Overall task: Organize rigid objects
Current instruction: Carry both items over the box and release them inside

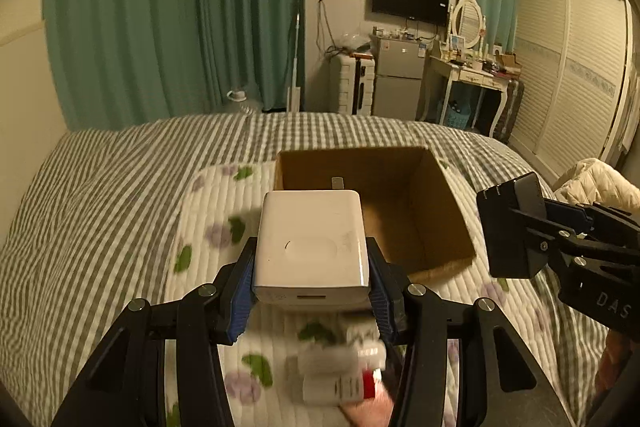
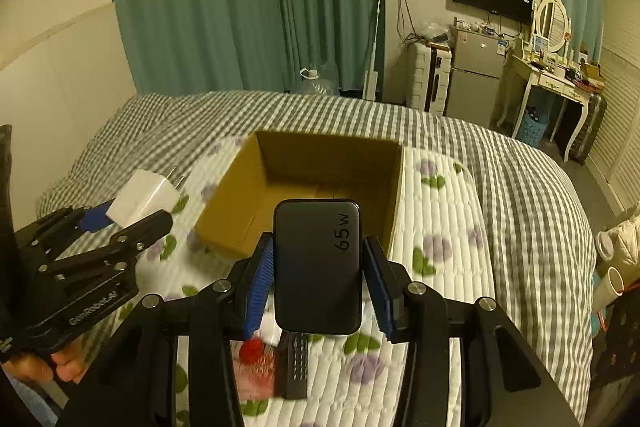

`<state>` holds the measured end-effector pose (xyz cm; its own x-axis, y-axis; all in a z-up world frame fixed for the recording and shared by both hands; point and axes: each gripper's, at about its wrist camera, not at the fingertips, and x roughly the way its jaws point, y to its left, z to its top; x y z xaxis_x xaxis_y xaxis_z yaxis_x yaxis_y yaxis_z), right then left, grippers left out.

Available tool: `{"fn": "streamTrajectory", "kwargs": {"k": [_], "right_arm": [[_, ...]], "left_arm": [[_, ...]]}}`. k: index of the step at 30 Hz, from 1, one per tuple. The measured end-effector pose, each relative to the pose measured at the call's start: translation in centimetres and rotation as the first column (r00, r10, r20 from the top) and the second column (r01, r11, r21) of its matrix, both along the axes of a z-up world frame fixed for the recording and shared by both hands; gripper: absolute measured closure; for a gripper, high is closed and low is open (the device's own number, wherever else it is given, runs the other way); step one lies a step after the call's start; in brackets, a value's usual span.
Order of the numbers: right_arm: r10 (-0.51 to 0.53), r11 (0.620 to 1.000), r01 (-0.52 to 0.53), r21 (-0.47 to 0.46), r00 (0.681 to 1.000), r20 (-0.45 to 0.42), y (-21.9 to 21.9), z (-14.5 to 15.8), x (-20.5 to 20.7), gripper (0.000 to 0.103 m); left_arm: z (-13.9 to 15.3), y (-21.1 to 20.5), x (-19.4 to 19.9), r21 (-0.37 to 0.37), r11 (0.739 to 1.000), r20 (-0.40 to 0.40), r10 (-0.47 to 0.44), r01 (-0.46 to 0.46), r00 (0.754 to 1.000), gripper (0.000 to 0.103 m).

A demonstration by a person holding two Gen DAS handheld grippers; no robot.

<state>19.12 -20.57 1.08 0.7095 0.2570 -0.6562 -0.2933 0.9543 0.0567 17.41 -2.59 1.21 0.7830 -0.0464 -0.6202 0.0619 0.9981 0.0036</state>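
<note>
My left gripper (image 1: pixel 312 267) is shut on a white charger (image 1: pixel 312 243), held above the floral quilt just before the open cardboard box (image 1: pixel 444 223). My right gripper (image 2: pixel 318 267) is shut on a black 65W charger (image 2: pixel 318 267), held near the box's (image 2: pixel 236 199) front edge. In the left wrist view the right gripper (image 1: pixel 516 227) with the black charger (image 1: pixel 528 193) shows to the right of the box. In the right wrist view the left gripper (image 2: pixel 132 219) with the white charger (image 2: pixel 144 197) shows to the left of the box. The box looks empty inside.
White bottles (image 1: pixel 340 367) and a red item lie on the floral quilt (image 1: pixel 216 207) under the left gripper. A black comb-like item (image 2: pixel 294 367) and a red packet (image 2: pixel 256 367) lie under the right gripper. The striped bedspread (image 1: pixel 100 195) surrounds the quilt.
</note>
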Motion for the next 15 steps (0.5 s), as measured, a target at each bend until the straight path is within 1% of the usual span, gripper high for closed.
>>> {"fn": "streamTrajectory", "kwargs": {"k": [2, 4, 7, 9, 12, 15], "right_arm": [[0.001, 1.0, -0.001, 0.02, 1.0, -0.005, -0.4, 0.3, 1.4, 0.06], [-0.003, 0.999, 0.003, 0.032, 1.0, -0.018, -0.5, 0.1, 2.9, 0.06], [-0.006, 1.0, 0.007, 0.019, 0.999, -0.035, -0.4, -0.7, 4.9, 0.06], [0.001, 1.0, -0.001, 0.006, 0.999, -0.044, -0.2, -1.8, 5.8, 0.06], [0.009, 1.0, -0.009, -0.002, 0.998, -0.065, 0.0, -3.4, 7.6, 0.06], [0.005, 1.0, -0.006, -0.008, 0.996, -0.085, 0.1, -5.0, 8.5, 0.06]], "left_arm": [[-0.5, -0.6, 1.8, -0.003, 1.0, -0.008, -0.018, 0.018, 1.0, 0.053], [-1.4, -1.0, 3.4, 0.0, 1.0, -0.022, -0.014, 0.014, 1.0, 0.053], [-3.2, -1.3, 5.7, -0.007, 1.0, -0.062, -0.013, 0.012, 0.998, 0.053], [-4.5, -1.5, 7.0, -0.005, 1.0, -0.088, -0.024, 0.023, 0.996, 0.053], [-6.0, -1.3, 8.0, 0.003, 1.0, -0.103, -0.025, 0.025, 0.994, 0.053], [-7.1, -1.5, 8.7, -0.003, 1.0, -0.115, -0.029, 0.029, 0.993, 0.053]]}}
